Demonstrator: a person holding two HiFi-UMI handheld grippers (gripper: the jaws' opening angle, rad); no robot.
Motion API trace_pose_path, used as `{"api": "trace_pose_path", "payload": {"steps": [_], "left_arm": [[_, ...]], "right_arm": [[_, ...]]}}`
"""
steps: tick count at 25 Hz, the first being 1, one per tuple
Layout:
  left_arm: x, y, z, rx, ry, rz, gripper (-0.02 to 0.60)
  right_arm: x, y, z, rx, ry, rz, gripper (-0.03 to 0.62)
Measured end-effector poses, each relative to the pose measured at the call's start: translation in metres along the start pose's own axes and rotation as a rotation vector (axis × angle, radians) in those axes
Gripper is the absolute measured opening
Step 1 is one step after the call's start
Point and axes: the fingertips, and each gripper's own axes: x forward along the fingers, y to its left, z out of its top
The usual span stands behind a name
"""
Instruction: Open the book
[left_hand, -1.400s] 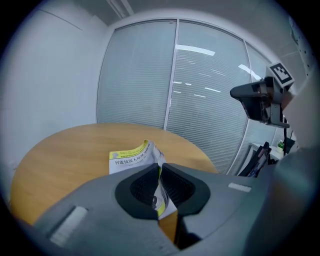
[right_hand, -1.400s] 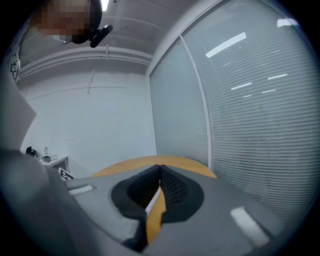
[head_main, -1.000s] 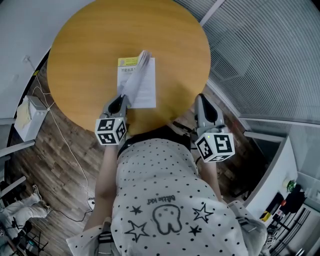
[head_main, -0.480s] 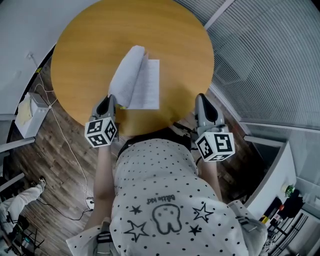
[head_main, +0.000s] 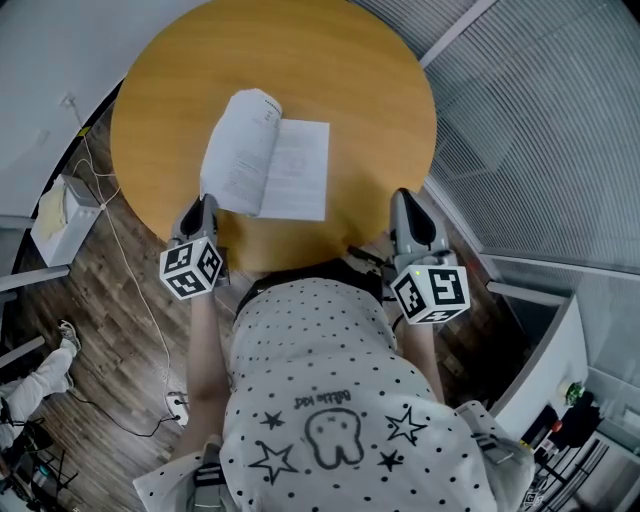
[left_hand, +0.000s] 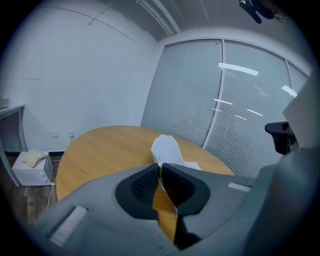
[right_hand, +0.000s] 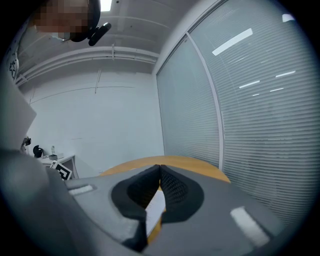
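Book (head_main: 266, 158) half-open, round table (head_main: 380, 90), window blinds (head_main: 540, 130)

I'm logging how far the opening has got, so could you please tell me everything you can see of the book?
The book is a thin, soft paper booklet with white printed pages, lying on the round wooden table near the person's edge. It is partly open: the right page lies flat, while the left leaves stand lifted and curl over at the top. The left gripper is shut on their near corner.
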Motion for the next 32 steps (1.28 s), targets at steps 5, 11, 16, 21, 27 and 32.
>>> {"api": "trace_pose_path", "payload": {"steps": [5,11,16,21,27,32], "left_arm": [[-0.004,0.02,-0.004,-0.011,0.007,0.039,0.032],[-0.007,0.038,-0.017,-0.02,0.03,0.078,0.032],[-0.004,0.05,-0.028,-0.026,0.055,0.103,0.032],[-0.001,0.058,-0.038,-0.026,0.08,0.121,0.032],[0.005,0.067,-0.051,-0.016,0.118,0.143,0.032],[0.01,0.073,-0.063,0.002,0.15,0.157,0.032]], "right_arm": [[0.004,0.006,0.001,-0.003,0.0,0.006,0.003],[0.003,0.009,0.0,-0.004,0.0,0.001,0.005],[0.003,0.009,0.001,-0.006,-0.002,-0.003,0.003],[0.002,0.009,-0.001,-0.004,0.0,-0.01,0.003],[0.001,0.005,0.0,-0.003,-0.001,-0.022,0.003],[-0.001,0.003,0.0,-0.002,0.0,-0.028,0.003]]}}
